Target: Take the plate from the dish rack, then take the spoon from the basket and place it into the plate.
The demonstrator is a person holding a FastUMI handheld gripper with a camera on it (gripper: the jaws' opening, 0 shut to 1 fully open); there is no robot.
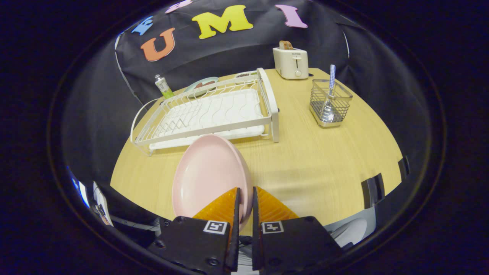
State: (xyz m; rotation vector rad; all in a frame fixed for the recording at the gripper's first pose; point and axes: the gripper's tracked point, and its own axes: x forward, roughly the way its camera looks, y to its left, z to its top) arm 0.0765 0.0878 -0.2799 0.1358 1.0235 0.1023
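While its two fingers press nearly together on the rim of a pale pink round plate [208, 179], the handheld gripper [245, 204] holds that plate on edge above a light wooden tabletop [324, 168]. Just beyond the plate sits a white wire dish rack [214, 110], its slots bare. Right of the rack, well apart from it, a square silver wire basket [329, 103] holds a metal spoon with a blue-and-white checked handle [331, 91], standing bowl-down. Behind the rack's right end rests a cream toaster [290, 62] with bread in it; behind its left end stand a small green tube [164, 86] and a greenish dish [201, 84].
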